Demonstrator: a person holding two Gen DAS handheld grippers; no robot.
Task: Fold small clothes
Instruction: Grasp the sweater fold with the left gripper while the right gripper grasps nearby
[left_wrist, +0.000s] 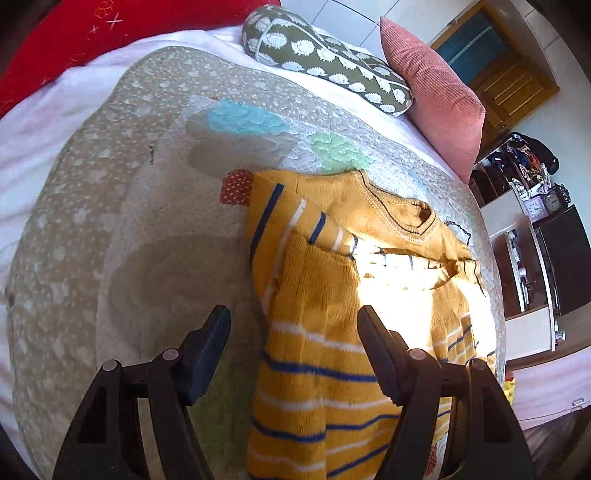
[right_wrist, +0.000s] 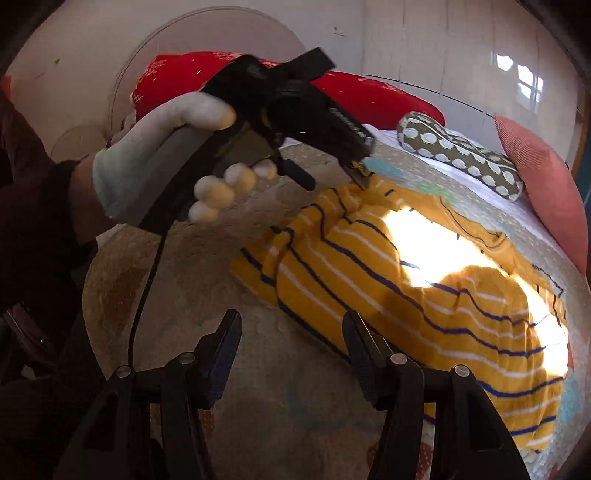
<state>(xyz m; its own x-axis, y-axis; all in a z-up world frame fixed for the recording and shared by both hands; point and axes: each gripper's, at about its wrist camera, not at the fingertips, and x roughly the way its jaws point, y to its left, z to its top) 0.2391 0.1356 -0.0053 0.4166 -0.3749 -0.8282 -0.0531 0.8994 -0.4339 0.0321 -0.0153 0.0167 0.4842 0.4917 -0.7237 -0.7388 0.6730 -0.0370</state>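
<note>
A small mustard-yellow sweater (left_wrist: 317, 288) with blue and white stripes lies rumpled on the patterned quilt (left_wrist: 147, 221), collar toward the pillows, one sleeve laid across its body. Sunlight washes out its middle. My left gripper (left_wrist: 293, 314) hovers open above the sweater's lower left edge, with no pad touching cloth. In the right wrist view the sweater (right_wrist: 369, 266) stretches off to the right. My right gripper (right_wrist: 291, 315) is open over bare quilt (right_wrist: 221, 258) beside the sweater's near edge, holding nothing. A white-gloved hand (right_wrist: 147, 155) holds the left tool above the sweater's far end.
A green bolster with white hedgehog print (left_wrist: 325, 59), a pink cushion (left_wrist: 432, 96) and a red pillow (left_wrist: 55, 37) lie along the head of the bed. Shelves and a desk with clocks (left_wrist: 543, 206) stand beyond the bed's right edge.
</note>
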